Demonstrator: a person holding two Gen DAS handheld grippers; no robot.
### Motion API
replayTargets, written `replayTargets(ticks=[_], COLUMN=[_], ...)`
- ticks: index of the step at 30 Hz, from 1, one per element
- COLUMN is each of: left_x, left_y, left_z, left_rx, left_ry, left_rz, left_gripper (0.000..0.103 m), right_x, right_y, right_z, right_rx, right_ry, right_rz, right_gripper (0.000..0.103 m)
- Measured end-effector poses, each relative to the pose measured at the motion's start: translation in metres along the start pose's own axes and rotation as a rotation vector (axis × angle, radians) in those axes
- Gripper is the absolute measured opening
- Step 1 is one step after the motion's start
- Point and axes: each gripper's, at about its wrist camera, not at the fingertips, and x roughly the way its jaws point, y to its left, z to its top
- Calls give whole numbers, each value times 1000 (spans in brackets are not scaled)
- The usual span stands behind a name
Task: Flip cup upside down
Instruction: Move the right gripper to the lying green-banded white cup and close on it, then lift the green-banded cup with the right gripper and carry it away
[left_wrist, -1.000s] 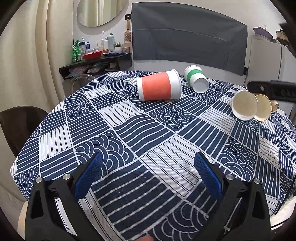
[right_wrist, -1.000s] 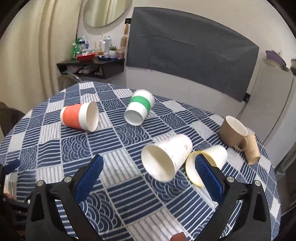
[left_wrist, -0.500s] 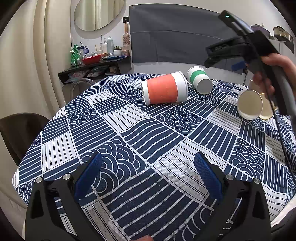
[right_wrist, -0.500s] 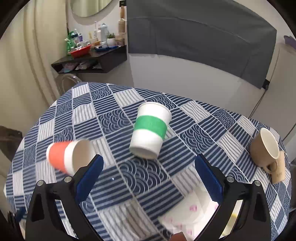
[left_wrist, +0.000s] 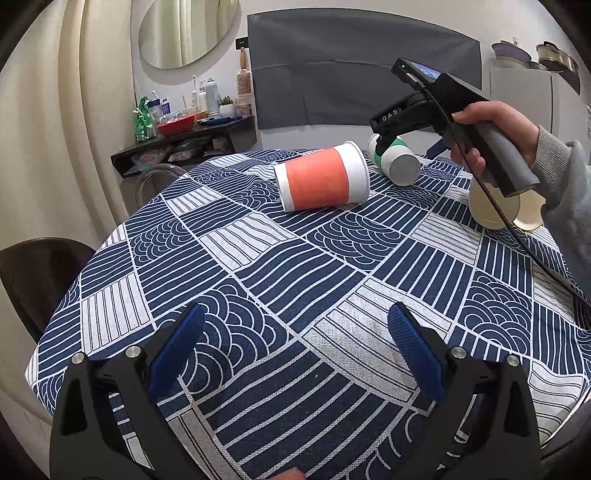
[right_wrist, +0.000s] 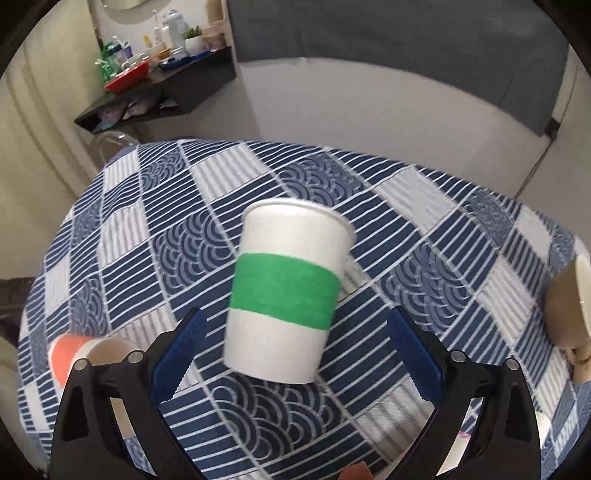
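A white paper cup with a green band lies on its side on the blue patterned tablecloth, its open end toward me. My right gripper is open and hovers just above it, blue pads on either side, not touching. In the left wrist view the same cup lies at the table's far side under the right gripper's body. My left gripper is open and empty over the near part of the tablecloth.
An orange-banded paper cup lies on its side left of the green one; it also shows in the right wrist view. More tipped cups lie at the right. A tan mug lies at the right edge. A cluttered shelf stands beyond the table.
My right gripper has moved forward and down over the green-banded cup, which now fills its view. My left gripper has barely moved.
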Motion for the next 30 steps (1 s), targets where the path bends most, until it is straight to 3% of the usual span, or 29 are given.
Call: replayTargets(ticks=[2,3,6,14,19,23,30], left_x=[-1,-1,-2,-2,3,5,2], left_y=[0,0,0,-3,4,5,-7], left_z=[-1,-1,-2,-3,0,0,-2], left_rx=[-2,-3,-8,13,-24,-45,22], left_ry=[2,3,5,35,69,88,63], left_rz=[4,4,8,-3,-47,-42,3], left_gripper=[97,97,97,97,97,97,97], right_x=[1,2,9,0,-10,-23,-49], right_y=[3,2,-1,1,4,9,22], right_z=[0,-1,-2,-18,-36,-60,-107], right_rx=[-6,-6,15,-22,-45,-72,-136], right_ry=[-5,2,44,9,-5,-11,-25], right_rz=[-30,-30,28,20,10,11,17], right_gripper=[87,70,58,58,58,58,58])
